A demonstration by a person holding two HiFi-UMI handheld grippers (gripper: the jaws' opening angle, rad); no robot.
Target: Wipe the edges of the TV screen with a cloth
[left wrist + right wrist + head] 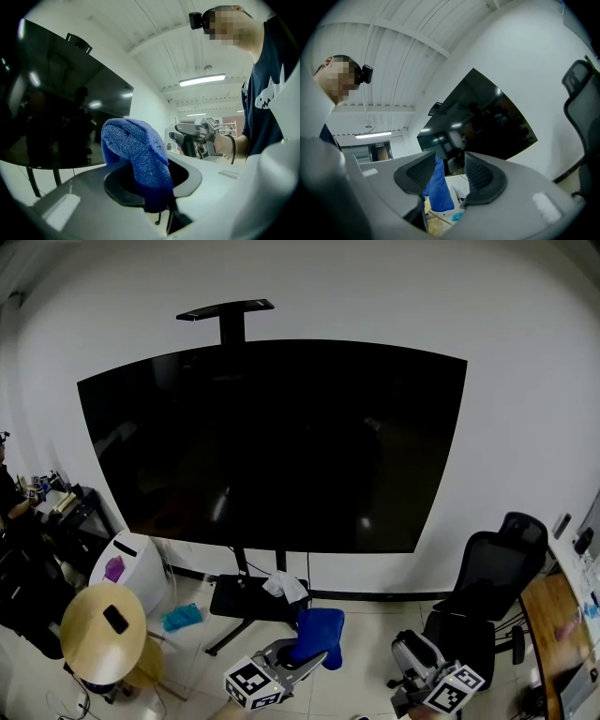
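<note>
Black glass of the TV screen (272,446) filled the wall ahead on its floor stand (246,601). All four edges were bare, yet both grippers hung well below its bottom edge, so the wiping looked not yet begun. An office chair (487,587) stood off the screen's lower right corner and could crowd a reach along the right edge. A white bin (131,568) and a round wooden table (103,629) sat under the lower left corner, likewise awkward for feet there. The left gripper (314,657) was clamped tight on the blue cloth (317,634), which bulged up out of its jaws as a folded wad, probably so that soft pile would meet the bezel first. The right gripper (408,648) stood with its jaws apart and nothing between them, likely kept free to steady or take over. A teal rag (183,617) lay on the floor beside the stand's foot, and a white crumpled wad (284,587) rested on its base.
</note>
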